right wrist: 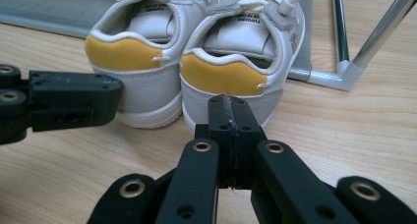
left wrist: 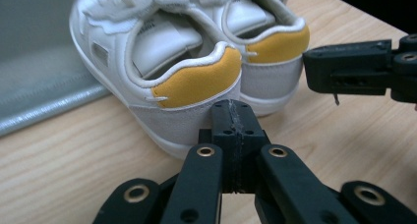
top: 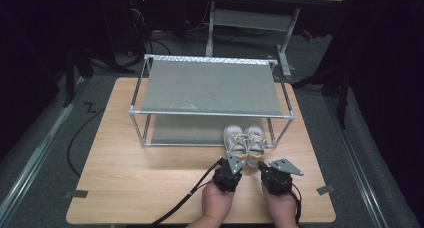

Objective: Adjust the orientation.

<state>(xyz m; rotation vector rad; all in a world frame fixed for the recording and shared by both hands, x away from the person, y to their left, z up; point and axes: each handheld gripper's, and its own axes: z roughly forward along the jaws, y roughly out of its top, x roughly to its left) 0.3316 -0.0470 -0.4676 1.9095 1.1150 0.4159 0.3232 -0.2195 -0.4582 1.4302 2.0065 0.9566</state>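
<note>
Pair of white shoes (top: pixel 245 144): on tabletop (top: pixel 125 173) before the rack's (top: pixel 210 88) lower shelf, heels toward both grippers, long axes pointing away. Left gripper (left wrist: pixel 231 117) and right gripper (right wrist: pixel 230 111): jaws pressed together, empty, each behind one heel.

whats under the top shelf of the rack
Under the top shelf of the rack, a grey lower shelf shows at the front, with the toes of the pair of shoes reaching in. Farther back is covered.
</note>
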